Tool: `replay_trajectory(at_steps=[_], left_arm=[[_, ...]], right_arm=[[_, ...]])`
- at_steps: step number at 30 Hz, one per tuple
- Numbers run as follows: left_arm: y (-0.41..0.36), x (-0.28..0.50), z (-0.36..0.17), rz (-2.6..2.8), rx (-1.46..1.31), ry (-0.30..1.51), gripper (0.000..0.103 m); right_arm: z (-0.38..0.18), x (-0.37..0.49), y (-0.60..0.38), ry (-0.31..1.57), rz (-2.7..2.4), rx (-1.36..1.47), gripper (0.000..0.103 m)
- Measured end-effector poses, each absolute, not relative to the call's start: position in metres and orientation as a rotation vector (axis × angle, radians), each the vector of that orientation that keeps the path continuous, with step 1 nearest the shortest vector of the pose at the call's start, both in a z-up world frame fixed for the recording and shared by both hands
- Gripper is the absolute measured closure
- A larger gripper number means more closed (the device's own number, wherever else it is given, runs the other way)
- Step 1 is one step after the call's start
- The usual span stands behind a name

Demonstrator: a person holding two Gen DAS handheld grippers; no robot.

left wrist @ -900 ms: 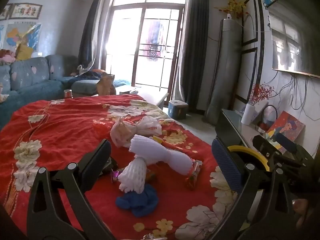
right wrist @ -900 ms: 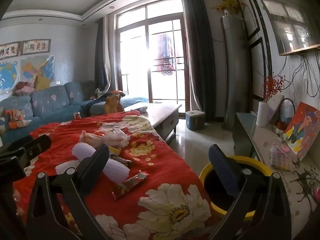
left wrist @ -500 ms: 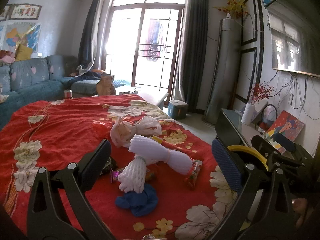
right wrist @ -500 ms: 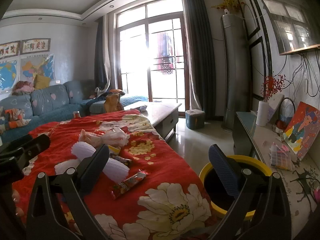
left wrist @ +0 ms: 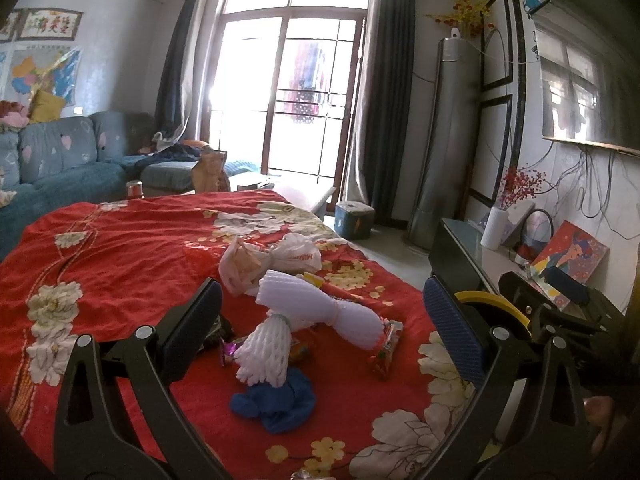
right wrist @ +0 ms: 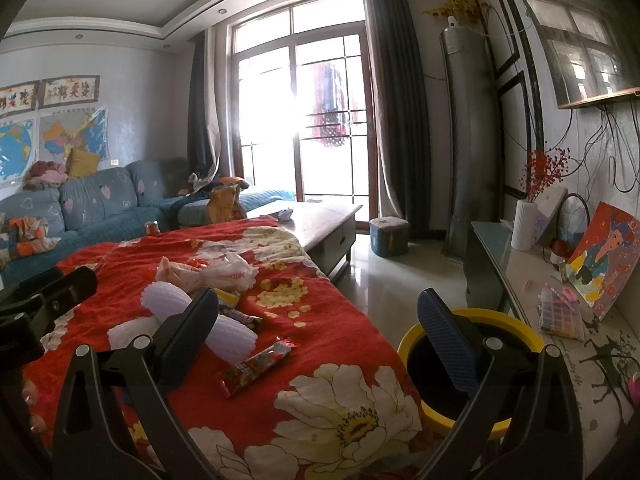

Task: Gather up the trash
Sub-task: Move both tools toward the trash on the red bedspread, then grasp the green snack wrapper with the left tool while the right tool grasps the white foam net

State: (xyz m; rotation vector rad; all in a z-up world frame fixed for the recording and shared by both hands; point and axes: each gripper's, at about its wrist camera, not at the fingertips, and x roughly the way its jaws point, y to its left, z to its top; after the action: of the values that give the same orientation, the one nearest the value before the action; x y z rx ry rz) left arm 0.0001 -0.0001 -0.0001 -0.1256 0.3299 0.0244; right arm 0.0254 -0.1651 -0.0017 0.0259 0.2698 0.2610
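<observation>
Both sets of jaws spread wide, gripping nothing: left gripper [left wrist: 322,316] and right gripper [right wrist: 318,324] poised above a desk draped in a red floral cloth [left wrist: 120,256]. Trash heaped near the cloth's middle: two white foam-net sleeves [left wrist: 320,308], ribbed and tubular; behind them a crinkled, knotted plastic bag [left wrist: 272,258]; in front of them a crumpled blue glove [left wrist: 276,400]; right of them a glossy, flat snack wrapper [right wrist: 256,366]. Beside the cloth's right edge, a round yellow-rimmed bin [right wrist: 500,318], dark inside.
</observation>
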Motion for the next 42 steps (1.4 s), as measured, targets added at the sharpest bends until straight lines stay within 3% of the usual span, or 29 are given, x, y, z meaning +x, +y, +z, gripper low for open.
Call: replay_trajectory(at_steps=[14, 42], left_arm=[[0.0, 0.002, -0.003, 0.036, -0.142, 0.352, 0.011], [0.094, 0.013, -0.002, 0.223, -0.251, 0.376, 0.011]], right_arm=[[-0.015, 0.031, -0.166, 0.294, 0.279, 0.02, 0.006], [-0.002, 0.064, -0.084, 0.397, 0.544, -0.128, 0.006]])
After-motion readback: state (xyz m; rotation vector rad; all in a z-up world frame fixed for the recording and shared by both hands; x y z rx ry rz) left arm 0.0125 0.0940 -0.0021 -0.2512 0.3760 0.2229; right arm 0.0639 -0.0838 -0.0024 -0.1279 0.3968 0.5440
